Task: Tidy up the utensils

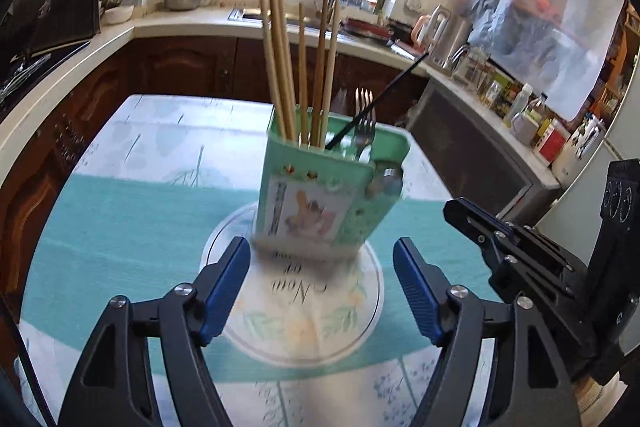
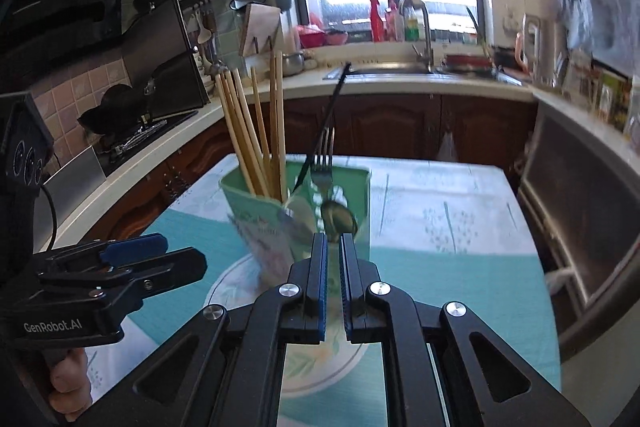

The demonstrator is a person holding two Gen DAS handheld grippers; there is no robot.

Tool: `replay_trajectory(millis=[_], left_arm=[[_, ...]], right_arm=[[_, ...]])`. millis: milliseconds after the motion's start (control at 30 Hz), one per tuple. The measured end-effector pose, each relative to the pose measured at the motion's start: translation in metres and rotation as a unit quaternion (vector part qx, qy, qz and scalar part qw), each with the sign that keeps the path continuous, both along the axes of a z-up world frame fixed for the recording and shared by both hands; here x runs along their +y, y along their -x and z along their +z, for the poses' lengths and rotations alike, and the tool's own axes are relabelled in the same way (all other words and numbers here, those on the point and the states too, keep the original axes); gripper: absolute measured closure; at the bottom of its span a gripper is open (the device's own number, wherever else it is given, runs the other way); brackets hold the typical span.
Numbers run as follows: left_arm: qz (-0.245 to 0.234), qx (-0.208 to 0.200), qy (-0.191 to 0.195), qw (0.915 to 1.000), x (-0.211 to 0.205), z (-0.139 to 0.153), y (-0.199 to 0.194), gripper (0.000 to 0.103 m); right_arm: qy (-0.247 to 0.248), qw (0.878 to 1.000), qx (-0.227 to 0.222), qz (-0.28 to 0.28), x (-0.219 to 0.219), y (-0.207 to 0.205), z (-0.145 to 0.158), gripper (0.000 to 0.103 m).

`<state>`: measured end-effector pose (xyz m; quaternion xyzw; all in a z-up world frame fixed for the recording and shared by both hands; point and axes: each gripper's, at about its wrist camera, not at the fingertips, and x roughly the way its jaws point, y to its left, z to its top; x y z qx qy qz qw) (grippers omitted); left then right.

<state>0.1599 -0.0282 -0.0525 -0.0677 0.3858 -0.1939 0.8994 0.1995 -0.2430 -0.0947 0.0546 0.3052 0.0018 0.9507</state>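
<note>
A green utensil holder [image 1: 320,195] stands on a round printed mat [image 1: 296,303] on the table. It holds several wooden chopsticks [image 1: 280,67], a fork [image 1: 365,123], a black stick [image 1: 376,99] and a spoon. My left gripper [image 1: 320,279] is open, just in front of the holder, empty. In the right wrist view the holder [image 2: 280,219] is right ahead. My right gripper [image 2: 333,247] is nearly shut, with a narrow gap, right below a spoon bowl [image 2: 340,217] at the holder's rim; whether it holds the spoon's handle is hidden. The left gripper also shows in the right wrist view [image 2: 132,259].
The table has a teal and white cloth [image 1: 120,219]. Kitchen counters with a sink [image 2: 392,69], a stove [image 2: 132,139] and jars [image 1: 532,115] surround it. A dark appliance [image 2: 580,195] stands close on the right.
</note>
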Motion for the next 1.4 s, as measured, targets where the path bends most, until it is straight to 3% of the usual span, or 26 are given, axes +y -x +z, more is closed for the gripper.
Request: replay_trajectory(millis=[200, 400, 567, 800, 933, 1133, 1333, 1400], left_arm=[[0.005, 0.031, -0.042, 0.9986, 0.006, -0.008, 0.032, 0.016], [0.027, 0.059, -0.046, 0.9968, 0.018, -0.004, 0.054, 0.007], [0.050, 0.057, -0.076, 0.9942, 0.023, 0.007, 0.070, 0.001], [0.055, 0.038, -0.095, 0.9932, 0.030, 0.032, 0.092, 0.001], [0.060, 0.009, -0.119, 0.9911, 0.028, 0.049, 0.108, 0.001], [0.073, -0.014, -0.112, 0.9909, 0.032, 0.071, 0.125, 0.001], [0.089, -0.036, -0.150, 0.9839, 0.024, 0.079, 0.136, 0.001], [0.089, -0.039, -0.147, 0.9844, 0.023, 0.081, 0.138, 0.001]], right_arm=[[-0.033, 0.998, 0.057, -0.005, 0.008, 0.045, -0.013, 0.097], [-0.053, 0.994, 0.095, -0.003, 0.024, 0.080, -0.019, 0.095], [-0.076, 0.990, 0.120, -0.021, 0.032, 0.108, -0.007, 0.075], [-0.071, 0.990, 0.118, -0.034, 0.039, 0.136, 0.028, 0.067], [-0.088, 0.989, 0.111, -0.031, 0.041, 0.151, 0.049, 0.057], [-0.082, 0.991, 0.095, -0.039, 0.045, 0.176, 0.079, 0.056], [-0.040, 0.994, 0.084, -0.059, 0.052, 0.196, 0.100, 0.056], [-0.031, 0.994, 0.086, -0.064, 0.053, 0.200, 0.102, 0.055]])
